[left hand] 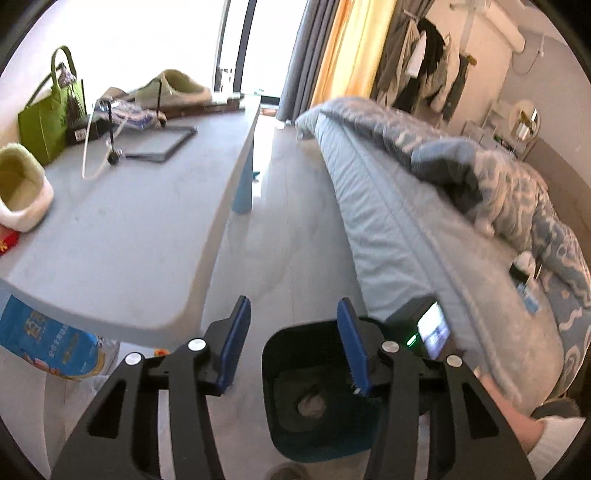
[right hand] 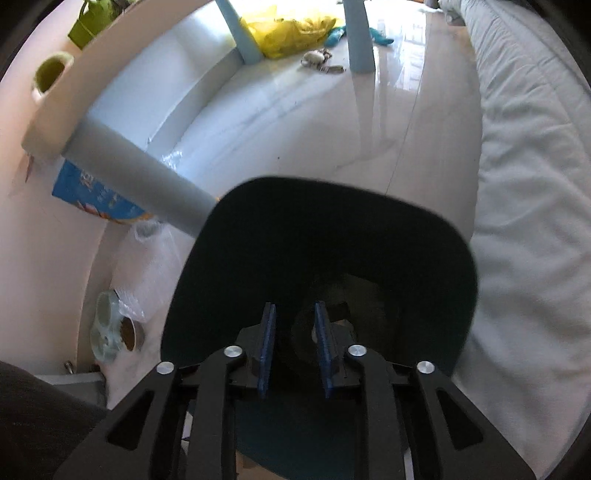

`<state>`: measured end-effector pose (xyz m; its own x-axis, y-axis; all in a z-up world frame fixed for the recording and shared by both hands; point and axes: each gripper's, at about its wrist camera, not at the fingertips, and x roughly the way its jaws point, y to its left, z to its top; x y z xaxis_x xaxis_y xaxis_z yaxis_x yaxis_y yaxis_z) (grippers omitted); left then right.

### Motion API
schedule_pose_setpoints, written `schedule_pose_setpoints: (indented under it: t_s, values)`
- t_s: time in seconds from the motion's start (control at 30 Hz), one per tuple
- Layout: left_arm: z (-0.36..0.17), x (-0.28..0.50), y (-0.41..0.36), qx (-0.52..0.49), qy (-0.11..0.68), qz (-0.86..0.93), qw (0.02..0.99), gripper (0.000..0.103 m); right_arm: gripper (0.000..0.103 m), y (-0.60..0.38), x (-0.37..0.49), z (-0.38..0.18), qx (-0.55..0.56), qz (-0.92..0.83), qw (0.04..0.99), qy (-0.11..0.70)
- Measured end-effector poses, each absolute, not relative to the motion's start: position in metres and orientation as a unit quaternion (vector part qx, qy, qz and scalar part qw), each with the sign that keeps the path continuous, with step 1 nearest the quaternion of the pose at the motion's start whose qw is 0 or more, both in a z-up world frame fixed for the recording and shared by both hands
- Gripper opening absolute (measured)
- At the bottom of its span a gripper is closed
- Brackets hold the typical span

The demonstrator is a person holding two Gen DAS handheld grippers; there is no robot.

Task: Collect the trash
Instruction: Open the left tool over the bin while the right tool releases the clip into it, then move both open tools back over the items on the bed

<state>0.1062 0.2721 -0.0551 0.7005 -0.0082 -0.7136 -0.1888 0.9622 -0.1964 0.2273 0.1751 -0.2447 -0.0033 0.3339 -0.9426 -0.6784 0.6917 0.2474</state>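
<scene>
Both pairs of fingers are empty, and your two hands differ only in how wide they stand. Your right gripper [right hand: 294,334] hangs over the mouth of the bin [right hand: 436,236] with its blue pads a narrow gap apart and nothing between them. Your left gripper [left hand: 295,339] stands about half open, well above the bin, and it too holds nothing.

Inside the bin, on its dark floor, lies a crumpled wad [left hand: 312,404], so that piece looks already collected; the right wrist view shows only a dim shape there, too dark to name.

Beyond the bin, across the shiny floor and under the table [left hand: 129,229], lies more loose stuff: a yellow bag [right hand: 291,31] by the far legs, and just this side of it a small pale scrap [right hand: 317,59]. I judge these the likely trash left to fetch, though the pictures do not settle it.

Expect the yellow bag to be light, limp and slippery film. Pinch a bunched fold near its middle, not a flat edge, or it will slide out of the pads. The scrap looks light and soft; close across its thickest part.

Beside the bin, toward the wall, a clear wrapper [right hand: 147,258] and a small dish [right hand: 107,328] also sit on the floor.
</scene>
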Motion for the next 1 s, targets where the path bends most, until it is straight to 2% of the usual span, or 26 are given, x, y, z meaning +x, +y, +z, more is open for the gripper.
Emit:
schedule_pose_setpoints:
  t_s: [0.03,0.07,0.33,0.43,0.6,0.7,0.8,1.0]
  values:
    - [-0.051,0.105,0.272,-0.128,0.378,0.05,0.915,0.051,0.037,0.176,0.225,-0.25,-0.148,0.364,0.688,0.61]
    - [-0.046,0.104,0.272,-0.129,0.372,0.05,0.918,0.051,0.04,0.177,0.224,-0.253,-0.152,0.363,0.686,0.613]
    - [-0.013,0.107,0.261,-0.132,0.332,0.041,0.933,0.051,0.04,0.171,0.225,-0.243,-0.156,0.365,0.694,0.601]
    - [-0.008,0.109,0.253,-0.123,0.327,0.037,0.936,0.051,0.046,0.167,0.225,-0.225,-0.145,0.375,0.705,0.584]
    - [0.006,0.112,0.241,-0.131,0.313,0.028,0.94,0.051,0.048,0.156,0.222,-0.185,-0.134,0.393,0.728,0.546]
    - [0.016,0.115,0.23,-0.125,0.302,0.024,0.945,0.051,0.054,0.146,0.221,-0.161,-0.126,0.402,0.741,0.523]
    - [0.022,0.119,0.219,-0.12,0.295,0.022,0.948,0.051,0.055,0.13,0.222,-0.134,-0.116,0.409,0.757,0.497]
    - [0.033,0.128,0.197,-0.121,0.281,0.013,0.952,0.056,0.061,0.096,0.226,-0.096,-0.095,0.409,0.783,0.458]
